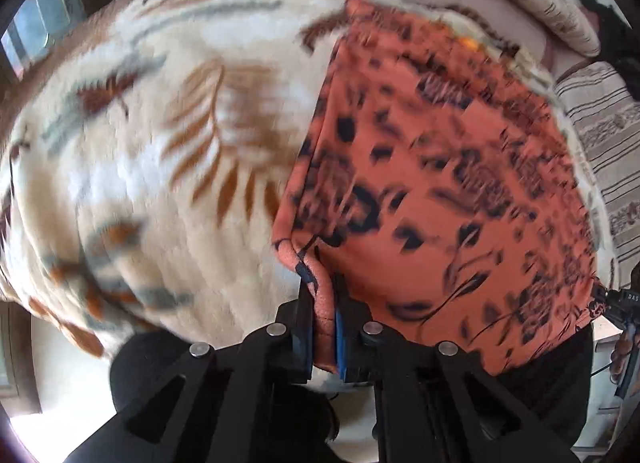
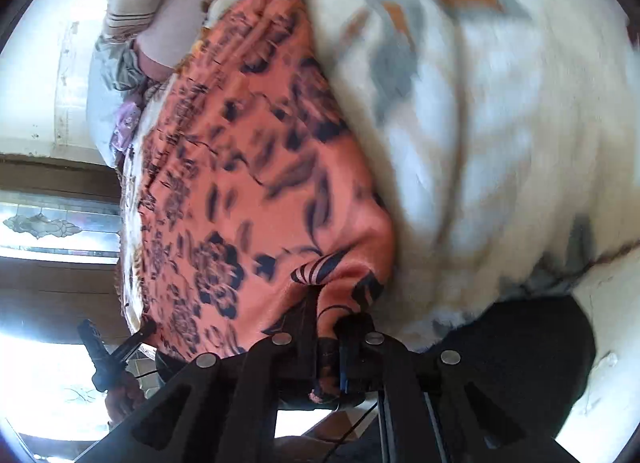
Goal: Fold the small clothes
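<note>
The orange floral garment (image 1: 440,167) lies spread on a cream blanket (image 1: 160,143) patterned with brown and grey leaves. In the left wrist view it fills the right half of the frame; in the right wrist view the same garment (image 2: 248,167) runs from the upper centre down to the lower centre, with the blanket (image 2: 500,123) to its right.

The left gripper (image 1: 324,327) has its fingers closed tight on a near corner of the cloth, a fold of orange fabric pinched between the blue pads at lower centre. The right gripper (image 2: 330,347) is likewise clamped on the opposite near corner, fabric bunched between its fingers at lower centre. Each gripper also appears at the edge of the other's view, lower right and lower left respectively.

Assessment: the work stands at an early stage. Both near corners are secured, but most of the garment rests flat on the bed, and its left edge in the left wrist view shows a doubled layer; whether that is a completed fold cannot be determined. Both frames are motion-blurred. Remaining, in the inspector's judgement: carrying the held edge over to the far edge, releasing, and any further folds.
</note>
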`<state>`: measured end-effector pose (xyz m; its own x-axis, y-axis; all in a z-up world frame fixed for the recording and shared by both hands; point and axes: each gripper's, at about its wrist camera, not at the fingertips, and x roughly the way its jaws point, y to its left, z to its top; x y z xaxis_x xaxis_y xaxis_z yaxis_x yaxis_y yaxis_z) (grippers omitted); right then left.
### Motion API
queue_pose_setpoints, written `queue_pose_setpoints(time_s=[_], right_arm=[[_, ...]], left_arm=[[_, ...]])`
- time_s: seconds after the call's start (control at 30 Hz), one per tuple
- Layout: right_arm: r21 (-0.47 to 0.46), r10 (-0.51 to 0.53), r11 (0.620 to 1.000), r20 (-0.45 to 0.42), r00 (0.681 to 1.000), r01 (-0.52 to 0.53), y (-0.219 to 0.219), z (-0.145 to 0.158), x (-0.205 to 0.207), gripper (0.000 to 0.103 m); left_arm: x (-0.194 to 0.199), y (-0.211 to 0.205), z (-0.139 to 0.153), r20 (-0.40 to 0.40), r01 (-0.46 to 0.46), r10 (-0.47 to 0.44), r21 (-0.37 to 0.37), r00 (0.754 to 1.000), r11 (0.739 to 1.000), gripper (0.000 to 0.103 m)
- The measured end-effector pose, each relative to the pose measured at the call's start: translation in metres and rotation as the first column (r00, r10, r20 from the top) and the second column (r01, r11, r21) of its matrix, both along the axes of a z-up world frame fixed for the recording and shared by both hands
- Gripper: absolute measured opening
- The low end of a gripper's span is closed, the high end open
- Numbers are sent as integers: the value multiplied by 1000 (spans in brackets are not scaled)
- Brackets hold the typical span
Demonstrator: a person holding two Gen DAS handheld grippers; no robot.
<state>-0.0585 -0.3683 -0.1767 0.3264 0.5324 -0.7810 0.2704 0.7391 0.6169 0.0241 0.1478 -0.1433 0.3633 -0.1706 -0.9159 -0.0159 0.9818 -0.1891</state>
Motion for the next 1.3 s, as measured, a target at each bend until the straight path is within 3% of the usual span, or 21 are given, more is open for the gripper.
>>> queue_pose_setpoints(time_s=[0.1,0.23,0.3,0.33,0.37,0.4,0.43,0.47,0.5,0.53,0.6,0.73,0.87,0.9,0.93,0.97,1.0,1.07,1.13,1.2,1.3], right_arm=[[20,10,1000,109,994,-13,-4,47,40,7],[16,4,1000,290,957,-9,-15,113,126,7],[49,-82,996,372,925,69,-28,128,177,7],[44,-108,994,393,913,99,-33,128,203,8],[34,-121,992,392,912,117,-38,121,227,14],[36,-130,991,347,929,126,-40,103,254,42],[25,-137,991,273,952,135,-42,77,277,69],[-5,-150,988,218,964,155,-41,55,289,97],[-63,-184,978,179,967,198,-43,37,292,96],[-80,-205,972,178,963,222,-45,30,287,96],[-27,-229,970,252,940,243,-45,35,265,96],[-191,-65,973,319,946,131,-23,51,235,96],[-221,94,974,185,978,-52,12,17,267,89],[-294,121,954,174,977,-66,25,13,273,84],[-371,163,924,170,972,-90,39,18,276,72],[-378,184,919,147,972,-117,47,24,281,32],[-368,182,922,141,973,-119,52,29,285,25],[-427,212,895,153,965,-129,63,55,286,23],[-426,214,897,193,957,-115,62,85,277,22],[-394,204,914,241,949,-97,59,115,262,22],[-383,233,916,263,936,-120,54,145,217,22]], left_arm=[[45,-7,45,110,34,-28,-51,994,998,8],[136,-18,102,283,75,-44,-100,958,992,8],[184,-21,113,344,52,-8,-119,939,992,12],[211,-24,110,363,54,-11,-109,932,993,22],[236,-26,102,356,50,-15,-90,934,995,58],[260,-30,85,338,21,1,-59,941,998,76],[276,-31,67,329,-3,15,-37,944,999,92],[295,-31,41,292,-12,17,-19,956,1000,92],[302,-27,23,229,-30,25,17,973,999,91],[305,-21,10,166,-49,40,51,985,997,81],[284,1,8,197,-82,86,-27,977,996,78],[234,11,16,265,-16,27,-42,964,999,82],[246,-24,-25,123,82,-79,-16,989,997,87],[245,-34,-31,93,92,-93,11,991,996,88],[245,-43,-31,126,90,-96,56,987,994,80],[249,-50,-28,118,127,-130,38,984,991,32],[254,-52,-24,79,123,-123,3,989,992,16],[254,-55,-1,101,101,-101,10,990,995,13],[238,-54,30,163,99,-96,-9,982,995,12],[207,-48,63,223,113,-97,-59,970,992,12],[147,-36,89,274,103,-83,-59,958,993,12]])
